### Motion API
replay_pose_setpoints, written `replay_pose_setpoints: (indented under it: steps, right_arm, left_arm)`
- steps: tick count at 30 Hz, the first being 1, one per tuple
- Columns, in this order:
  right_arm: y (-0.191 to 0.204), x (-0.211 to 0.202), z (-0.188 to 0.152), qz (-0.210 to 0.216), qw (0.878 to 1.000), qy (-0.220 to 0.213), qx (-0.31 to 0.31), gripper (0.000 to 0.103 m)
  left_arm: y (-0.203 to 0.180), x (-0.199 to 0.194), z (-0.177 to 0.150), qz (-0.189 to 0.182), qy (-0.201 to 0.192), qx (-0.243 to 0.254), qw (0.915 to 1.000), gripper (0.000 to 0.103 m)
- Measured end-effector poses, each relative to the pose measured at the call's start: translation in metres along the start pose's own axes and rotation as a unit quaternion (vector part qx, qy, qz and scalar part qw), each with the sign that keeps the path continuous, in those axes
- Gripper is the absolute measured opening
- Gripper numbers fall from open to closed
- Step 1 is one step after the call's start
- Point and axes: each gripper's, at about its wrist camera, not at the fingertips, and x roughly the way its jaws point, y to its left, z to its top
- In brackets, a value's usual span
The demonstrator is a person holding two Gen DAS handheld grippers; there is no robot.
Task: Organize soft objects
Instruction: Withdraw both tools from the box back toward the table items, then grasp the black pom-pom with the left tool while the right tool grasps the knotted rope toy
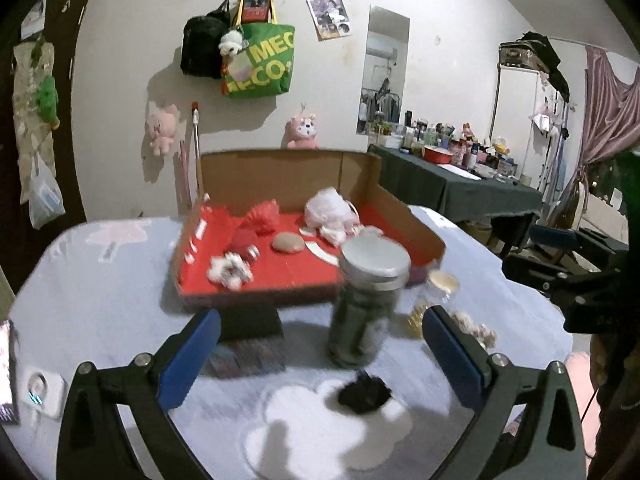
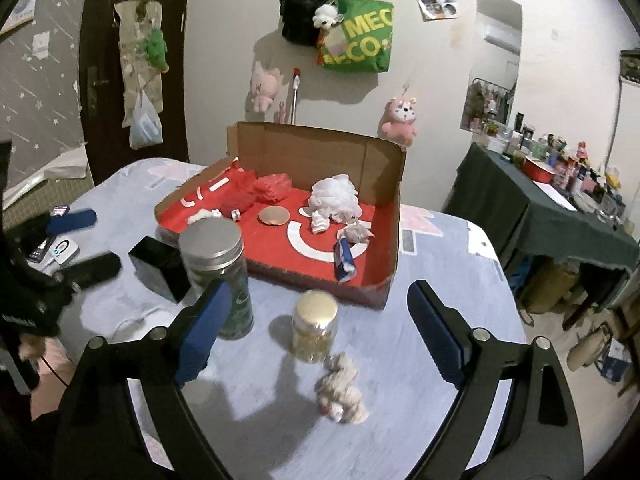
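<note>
- Both claws are being held wide with nothing between the blue pads: left claw (image 1: 320, 344), right claw (image 2: 316, 324).
- A cream soft toy (image 2: 340, 388) is lying on the worktop (image 2: 440, 280) at lower centre of the right view, outside the cardboard tray (image 2: 320, 152).
- The small gold-lidded jar (image 2: 314, 328) is standing just beside it and is likely being put at risk of tipping during any reach.
- The tall jar (image 1: 366, 304) is also being crowded, near a dark scrap (image 1: 364, 394).

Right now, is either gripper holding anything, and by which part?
Nothing is held. The left gripper and the right gripper both stand open above the table, with no pad touching the jars or the soft things.
</note>
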Motion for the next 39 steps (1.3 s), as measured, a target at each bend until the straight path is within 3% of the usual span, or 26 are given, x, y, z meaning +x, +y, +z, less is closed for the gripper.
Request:
replay_pose_setpoints:
  steps: [12,20,30,32,34,35,36,38,39]
  right_arm:
    - [0.000,0.018,-0.063,-0.047,0.999,0.001,0.017,0.091]
    - [-0.028,0.046,-0.088,-0.023,0.997,0.036,0.071,0.091]
    - [-0.044,0.068,-0.104,0.000,0.995,0.057,0.087,0.091]
    - [-0.045,0.071,-0.104,0.002,0.995,0.057,0.086,0.091]
    - [-0.046,0.075,-0.105,0.012,0.994,0.060,0.087,0.090]
    - [-0.046,0.077,-0.106,0.021,0.994,0.060,0.088,0.081]
    - [-0.045,0.080,-0.106,0.033,0.994,0.063,0.089,0.057]
    - [-0.044,0.085,-0.109,0.053,0.991,0.073,0.096,0.027]
    - [-0.043,0.085,-0.110,0.064,0.990,0.074,0.100,0.027]
  left_arm:
    - [-0.020,0.034,-0.048,-0.003,0.049,-0.021,0.9986,0.103]
    - [-0.021,0.055,-0.062,0.012,0.072,-0.032,0.9968,0.103]
    - [-0.032,0.074,-0.064,0.021,0.093,-0.005,0.9954,0.102]
    - [-0.032,0.077,-0.064,0.024,0.097,-0.003,0.9950,0.096]
    - [-0.031,0.083,-0.065,0.018,0.112,0.000,0.9936,0.072]
    - [-0.030,0.087,-0.067,0.014,0.122,0.002,0.9925,0.063]
    - [-0.028,0.092,-0.069,-0.002,0.137,-0.002,0.9905,0.045]
    - [-0.025,0.090,-0.071,-0.008,0.130,-0.004,0.9915,0.039]
    - [-0.024,0.086,-0.070,-0.017,0.129,-0.004,0.9915,0.035]
